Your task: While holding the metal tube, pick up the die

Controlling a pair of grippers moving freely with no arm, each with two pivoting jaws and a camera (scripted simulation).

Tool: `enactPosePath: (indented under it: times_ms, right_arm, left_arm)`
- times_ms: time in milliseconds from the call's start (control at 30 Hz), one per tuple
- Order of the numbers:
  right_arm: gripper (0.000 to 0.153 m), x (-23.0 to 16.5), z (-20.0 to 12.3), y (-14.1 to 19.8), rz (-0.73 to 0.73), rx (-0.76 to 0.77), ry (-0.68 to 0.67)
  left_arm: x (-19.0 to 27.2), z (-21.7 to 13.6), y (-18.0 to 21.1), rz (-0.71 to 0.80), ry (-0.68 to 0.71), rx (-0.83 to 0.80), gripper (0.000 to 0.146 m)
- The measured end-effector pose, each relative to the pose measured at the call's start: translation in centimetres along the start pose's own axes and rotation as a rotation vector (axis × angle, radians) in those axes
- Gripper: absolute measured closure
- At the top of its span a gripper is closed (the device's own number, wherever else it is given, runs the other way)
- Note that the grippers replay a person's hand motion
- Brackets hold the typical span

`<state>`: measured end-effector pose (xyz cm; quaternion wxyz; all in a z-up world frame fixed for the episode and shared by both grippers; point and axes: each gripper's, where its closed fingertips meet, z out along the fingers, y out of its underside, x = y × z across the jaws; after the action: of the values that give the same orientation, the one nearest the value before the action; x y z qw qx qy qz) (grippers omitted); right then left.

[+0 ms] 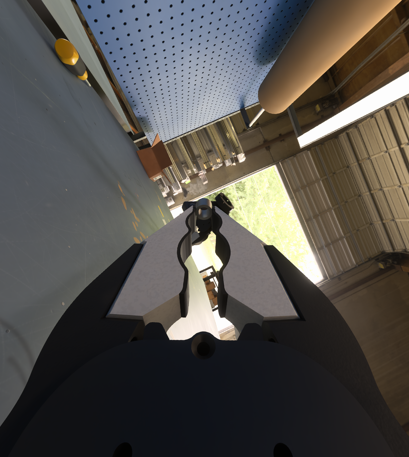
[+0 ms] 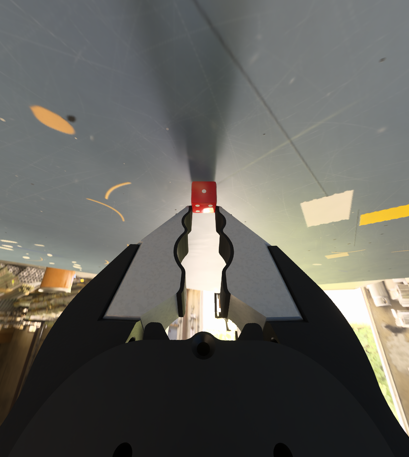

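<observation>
In the left wrist view my left gripper (image 1: 203,218) is shut on a short grey metal tube (image 1: 203,210), pinched at the fingertips with its open end facing the camera. Part of the other gripper (image 1: 224,201) shows dark just behind the tube. In the right wrist view my right gripper (image 2: 203,210) has its fingertips closed on both sides of a red die (image 2: 203,195) with white pips, gripping its near end. The die sits against the grey table (image 2: 297,74). I cannot tell whether it touches the table.
A yellow-and-black screwdriver (image 1: 70,58) lies on the table near the blue pegboard (image 1: 186,61). A brown paper roll (image 1: 309,61) and a cardboard box (image 1: 154,158) stand at the back. A white patch (image 2: 327,207), yellow tape (image 2: 394,212) and orange marks (image 2: 52,120) lie flat on the table.
</observation>
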<state>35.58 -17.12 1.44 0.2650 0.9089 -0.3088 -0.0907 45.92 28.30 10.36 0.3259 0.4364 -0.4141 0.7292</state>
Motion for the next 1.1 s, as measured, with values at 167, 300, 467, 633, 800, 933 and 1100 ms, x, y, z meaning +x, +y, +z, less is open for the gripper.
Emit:
enactPosePath:
  times_ms: [167,300,467,633,800,933,1100]
  right_arm:
    - [0.135,0.1,-2.6,-0.8,0.04,0.171,0.034]
    - [0.135,-1.6,-7.3,-1.6,0.08,0.417,0.033]
    - [0.135,-8.8,-14.0,-5.7,0.011,0.877,-0.122]
    - [0.135,-17.4,-15.7,-13.6,-0.123,1.176,-0.314]
    - [0.135,-21.4,-16.1,-19.3,-0.145,1.34,-0.411]
    - [0.135,-21.0,-16.1,-20.8,-0.071,1.402,-0.374]
    - [0.135,-20.5,-15.8,-21.7,-0.012,1.438,-0.384]
  left_arm:
    - [-0.1,0.0,0.1,0.013,-0.017,-0.001,0.135]
    - [-0.2,0.1,0.1,0.023,-0.031,0.0,0.135]
    - [-0.5,0.2,0.2,0.041,-0.057,-0.008,0.135]
    - [-0.8,0.4,0.4,0.076,-0.099,-0.015,0.135]
    - [-1.3,0.5,0.4,0.115,-0.159,-0.011,0.135]
    - [-1.9,0.8,0.7,0.145,-0.218,-0.028,0.135]
    - [-2.6,1.0,0.7,0.129,-0.255,-0.033,0.135]
